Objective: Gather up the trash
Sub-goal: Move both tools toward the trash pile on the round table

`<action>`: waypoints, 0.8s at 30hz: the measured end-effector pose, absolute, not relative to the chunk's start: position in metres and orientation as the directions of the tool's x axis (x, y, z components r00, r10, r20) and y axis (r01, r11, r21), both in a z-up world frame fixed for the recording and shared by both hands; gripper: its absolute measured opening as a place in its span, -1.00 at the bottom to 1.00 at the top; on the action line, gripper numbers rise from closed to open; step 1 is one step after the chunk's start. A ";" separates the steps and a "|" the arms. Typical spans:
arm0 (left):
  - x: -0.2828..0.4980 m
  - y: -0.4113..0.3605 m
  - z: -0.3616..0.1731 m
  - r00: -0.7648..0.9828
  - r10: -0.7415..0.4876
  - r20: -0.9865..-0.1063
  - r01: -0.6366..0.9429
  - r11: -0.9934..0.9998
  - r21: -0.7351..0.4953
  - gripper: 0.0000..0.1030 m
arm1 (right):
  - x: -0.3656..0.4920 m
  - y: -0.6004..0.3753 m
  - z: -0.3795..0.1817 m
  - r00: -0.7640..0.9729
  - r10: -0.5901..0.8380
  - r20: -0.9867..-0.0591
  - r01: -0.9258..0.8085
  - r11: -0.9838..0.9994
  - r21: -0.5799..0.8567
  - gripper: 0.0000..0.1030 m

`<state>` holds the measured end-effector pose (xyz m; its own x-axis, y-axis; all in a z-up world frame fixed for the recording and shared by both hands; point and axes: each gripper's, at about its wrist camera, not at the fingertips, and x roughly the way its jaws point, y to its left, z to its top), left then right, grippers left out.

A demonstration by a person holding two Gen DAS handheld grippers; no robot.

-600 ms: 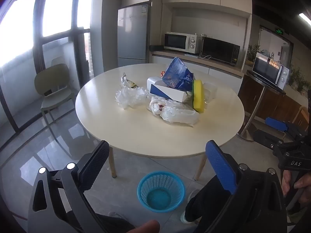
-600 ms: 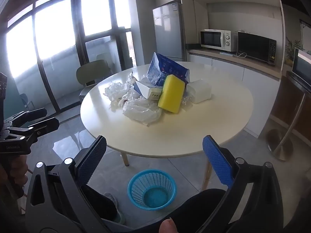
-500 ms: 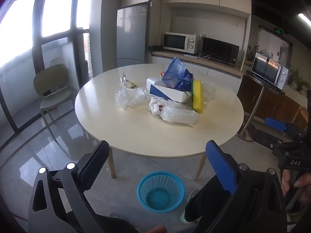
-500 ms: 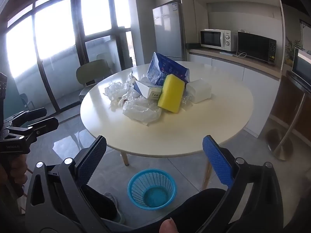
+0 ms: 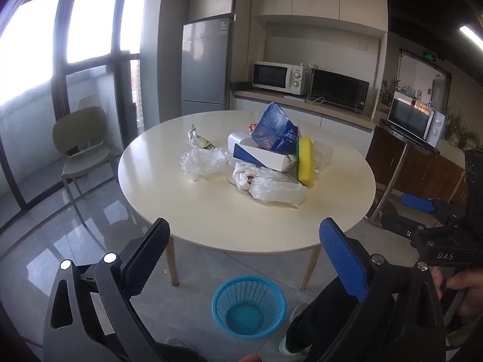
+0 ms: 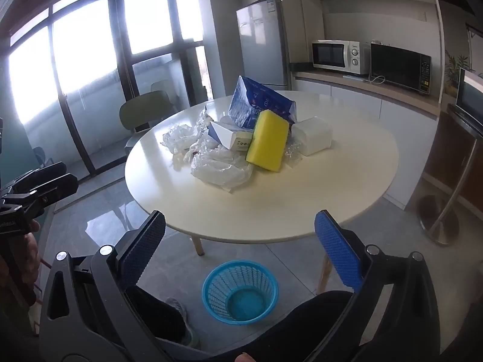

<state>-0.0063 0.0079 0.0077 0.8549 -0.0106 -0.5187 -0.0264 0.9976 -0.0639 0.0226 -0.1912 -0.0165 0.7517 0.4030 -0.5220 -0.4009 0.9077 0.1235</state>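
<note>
A pile of trash lies on the round cream table (image 5: 211, 211): a blue foil bag (image 5: 274, 128), a yellow sponge (image 5: 305, 161), a white and blue box (image 5: 259, 154), crumpled clear plastic bags (image 5: 271, 187) and a white foam container (image 6: 312, 135). The sponge (image 6: 267, 143) and blue bag (image 6: 256, 104) also show in the right wrist view. A blue mesh basket (image 5: 249, 306) stands on the floor below the table's near edge; it also shows in the right wrist view (image 6: 240, 291). My left gripper (image 5: 244, 241) and my right gripper (image 6: 240, 236) are both open, empty, and held short of the table.
A green chair (image 5: 81, 144) stands left of the table by the windows. A counter with microwaves (image 5: 280, 77) and a fridge (image 5: 205, 66) lie behind. A metal stand with another microwave (image 5: 416, 120) is at the right. My legs are near the basket.
Both views have shifted very slightly; the grippers stay open and nothing on the table has moved.
</note>
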 end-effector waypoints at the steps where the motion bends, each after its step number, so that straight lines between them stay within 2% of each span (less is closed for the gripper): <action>1: -0.007 0.011 0.009 0.859 -0.015 -0.512 -0.027 0.997 -0.075 0.89 | 0.021 -0.191 -0.016 0.749 0.409 -0.521 -0.407 0.905 0.125 0.83; 4: -0.008 0.016 0.009 0.857 0.007 -0.516 -0.056 0.995 -0.079 0.89 | 0.021 -0.190 -0.015 0.739 0.435 -0.514 -0.426 0.893 0.145 0.83; 7: -0.008 0.015 0.008 0.855 0.009 -0.518 -0.052 0.996 -0.069 0.89 | 0.020 -0.187 -0.014 0.755 0.410 -0.512 -0.427 0.900 0.091 0.83; 24: -0.007 0.015 0.007 0.855 0.002 -0.518 -0.051 0.996 -0.080 0.89 | 0.027 -0.190 -0.015 0.745 0.422 -0.517 -0.425 0.897 0.120 0.83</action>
